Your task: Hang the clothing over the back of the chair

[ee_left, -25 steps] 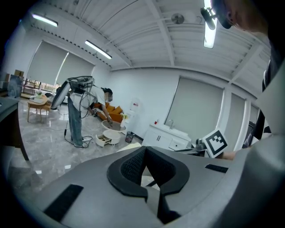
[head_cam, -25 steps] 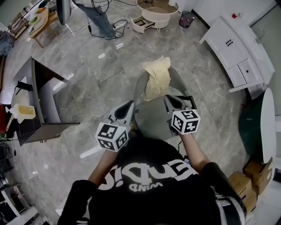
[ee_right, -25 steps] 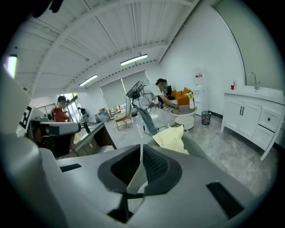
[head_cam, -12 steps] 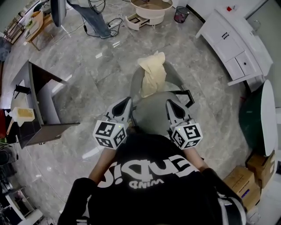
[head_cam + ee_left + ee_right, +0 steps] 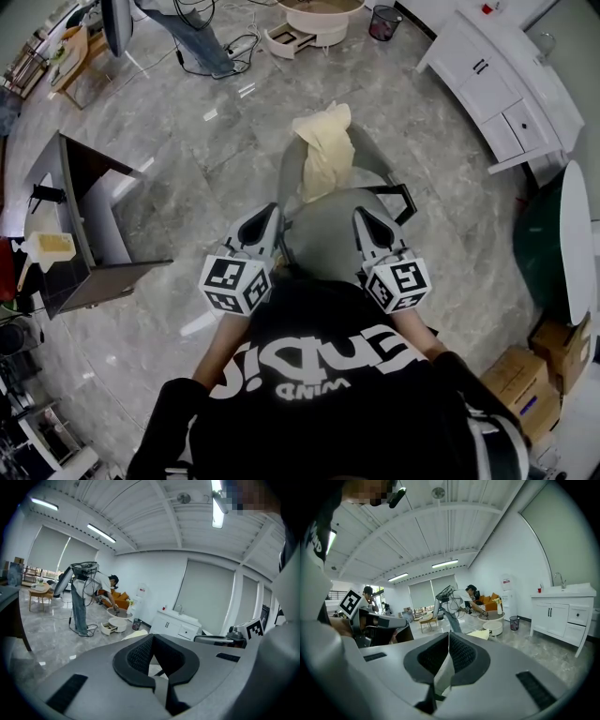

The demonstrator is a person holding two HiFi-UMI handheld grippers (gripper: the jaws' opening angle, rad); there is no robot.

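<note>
hanging over the back of the grey chair (image 5: 323, 239), the cream clothing (image 5: 325, 155) lies ahead of both grippers, well apart from them. the left gripper (image 5: 271, 216) and right gripper (image 5: 362, 218) hover above the seat's near edge, jaws closed together, empty.

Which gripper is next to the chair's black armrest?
The right gripper, beside the black armrest; no armrest shows beside the left gripper.

Both forearms reach forward from the bottom centre of the head view. The left gripper (image 5: 273, 221) and right gripper (image 5: 362, 217) sit side by side mid-frame, each with jaws closed together and empty.
</note>
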